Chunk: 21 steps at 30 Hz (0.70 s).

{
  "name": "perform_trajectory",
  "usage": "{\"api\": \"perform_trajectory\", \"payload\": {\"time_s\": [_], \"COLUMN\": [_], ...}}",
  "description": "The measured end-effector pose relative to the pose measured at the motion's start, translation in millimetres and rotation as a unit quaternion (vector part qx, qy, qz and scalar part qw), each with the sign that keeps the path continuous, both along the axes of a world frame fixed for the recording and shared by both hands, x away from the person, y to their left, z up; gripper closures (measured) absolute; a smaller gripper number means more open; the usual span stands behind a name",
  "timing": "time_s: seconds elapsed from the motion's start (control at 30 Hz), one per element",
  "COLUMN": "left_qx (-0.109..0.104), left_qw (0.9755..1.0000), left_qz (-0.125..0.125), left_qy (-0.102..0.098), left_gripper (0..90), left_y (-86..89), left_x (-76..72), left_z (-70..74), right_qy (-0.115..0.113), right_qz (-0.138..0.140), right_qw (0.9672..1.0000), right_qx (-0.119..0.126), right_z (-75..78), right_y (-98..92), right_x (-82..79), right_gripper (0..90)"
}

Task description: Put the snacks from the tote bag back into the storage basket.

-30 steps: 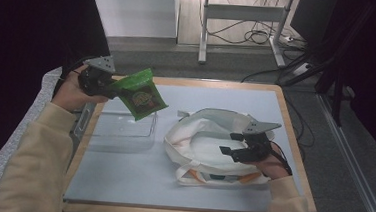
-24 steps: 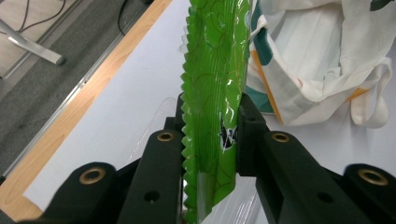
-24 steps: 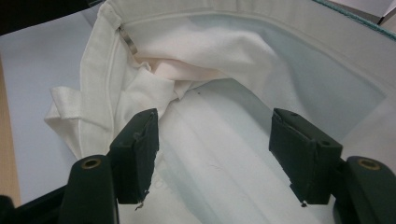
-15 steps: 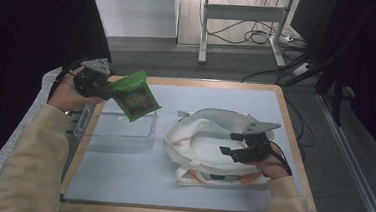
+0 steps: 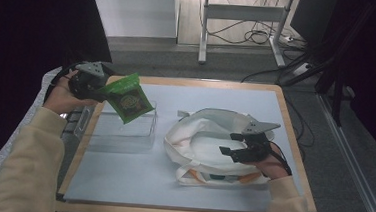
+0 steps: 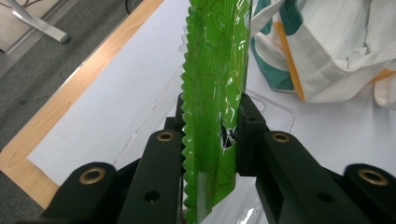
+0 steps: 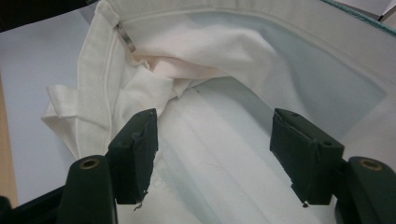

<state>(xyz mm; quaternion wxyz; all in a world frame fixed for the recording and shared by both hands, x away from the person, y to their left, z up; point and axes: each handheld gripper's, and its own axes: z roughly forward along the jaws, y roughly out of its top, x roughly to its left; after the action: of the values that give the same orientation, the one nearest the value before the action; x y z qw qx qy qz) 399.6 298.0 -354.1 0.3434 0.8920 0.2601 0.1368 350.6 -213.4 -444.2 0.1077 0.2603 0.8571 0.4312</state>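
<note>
A green snack packet (image 5: 128, 101) hangs over the clear plastic tray (image 5: 123, 141) at the table's left. My left gripper (image 5: 107, 94) is shut on the packet's upper edge. The left gripper view shows the packet (image 6: 215, 93) pinched between the pads of that gripper (image 6: 210, 126), with its crimped edge to the left. A white tote bag (image 5: 199, 137) with teal and orange trim lies right of centre, its mouth spread. My right gripper (image 5: 231, 144) stands open at the bag's mouth. In the right gripper view its jaws (image 7: 212, 144) are wide apart over the bag's pale lining (image 7: 210, 70), pressing on nothing.
The work surface is a pale blue mat (image 5: 135, 182) on a wooden table (image 5: 294, 138). Beyond the far edge stand a metal stand (image 5: 242, 19) and loose cables (image 5: 261, 38) on the floor. A dark object lies off the table's left edge (image 5: 72, 120).
My left gripper has carried the green packet to the left and a little lower, toward the clear tray. The right gripper and the bag have stayed put.
</note>
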Motion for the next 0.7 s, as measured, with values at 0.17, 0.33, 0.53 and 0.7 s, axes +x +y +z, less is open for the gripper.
{"api": "perform_trajectory", "payload": {"time_s": [0.17,0.33,0.53,0.7], "left_qx": [0.001,0.014,0.024,0.039], "left_qw": [1.0000,0.9998,0.9994,0.9985], "left_qz": [0.004,0.002,0.003,0.002], "left_qy": [0.004,0.010,0.024,0.038], "left_gripper": [76.0,76.0,76.0,76.0], "left_y": [3.0,1.8,1.3,-1.0], "left_x": [1.0,3.6,9.9,16.7], "left_z": [-3.9,-10.0,-19.5,-29.2], "right_qy": [0.000,-0.001,0.000,0.000], "right_qz": [0.000,0.001,0.000,0.000], "right_qw": [1.0000,1.0000,1.0000,1.0000], "right_qx": [0.000,-0.001,0.000,-0.001], "right_z": [-0.1,-0.3,-0.4,-0.9], "right_y": [0.1,0.7,0.2,0.4], "right_x": [0.1,0.1,0.1,0.3], "right_gripper": [32.2,32.1,32.0,32.0]}}
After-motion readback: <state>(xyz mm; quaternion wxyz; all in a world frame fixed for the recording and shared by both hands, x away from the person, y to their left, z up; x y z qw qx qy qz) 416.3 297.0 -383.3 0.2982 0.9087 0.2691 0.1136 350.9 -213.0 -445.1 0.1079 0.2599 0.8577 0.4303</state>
